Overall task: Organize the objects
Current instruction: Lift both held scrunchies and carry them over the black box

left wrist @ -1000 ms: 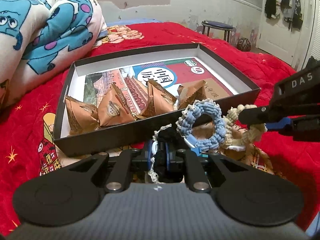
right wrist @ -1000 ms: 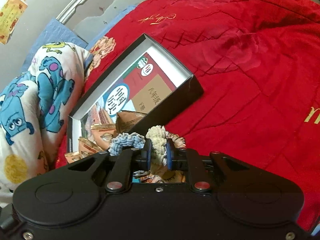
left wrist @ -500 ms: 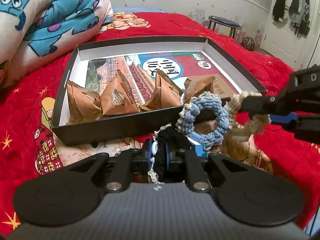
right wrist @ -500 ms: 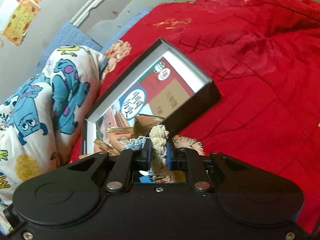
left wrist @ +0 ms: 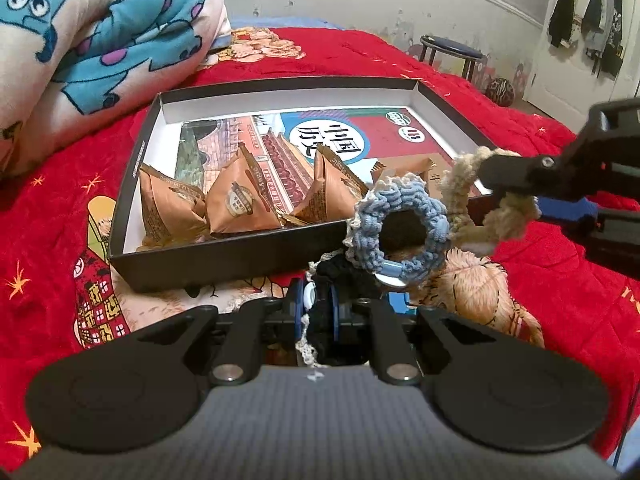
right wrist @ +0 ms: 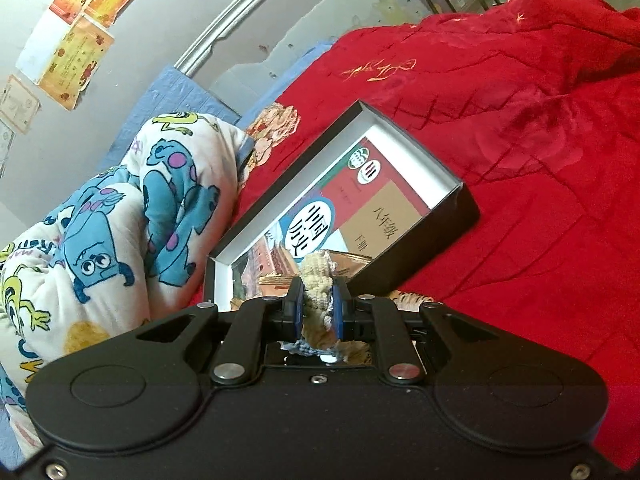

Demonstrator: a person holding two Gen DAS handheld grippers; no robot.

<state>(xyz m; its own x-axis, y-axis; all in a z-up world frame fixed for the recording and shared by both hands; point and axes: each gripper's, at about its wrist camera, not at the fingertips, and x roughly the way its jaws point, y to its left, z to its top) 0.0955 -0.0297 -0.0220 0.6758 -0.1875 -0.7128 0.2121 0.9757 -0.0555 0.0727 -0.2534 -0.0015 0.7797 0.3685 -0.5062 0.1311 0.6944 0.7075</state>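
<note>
Lying on the red bedspread (left wrist: 360,56), the black box (left wrist: 132,176) served as the landmark — a shallow tray with white inner walls. Left of it a rolled blanket (left wrist: 100,32) with blue cartoon monsters was heaped. Inside the box, along its near wall, sat several tan pyramid-shaped snack packets (left wrist: 240,204) on a printed history book (left wrist: 352,136). Just in front of the box's near wall, the left gripper (left wrist: 316,308) was pinched tight on a black scrunchie (left wrist: 352,276) with a cream lace edge. A blue scrunchie (left wrist: 400,224) stood upright just above and to the right of it, over the box's near right edge. Right of that, near the box's right corner, the right gripper (left wrist: 516,184) was clamped on a beige scrunchie (left wrist: 460,184) — the right wrist view showed the same cream loop squeezed between its blue pads (right wrist: 298,312). Beyond the box's far right side stood a stool (left wrist: 452,48).
</note>
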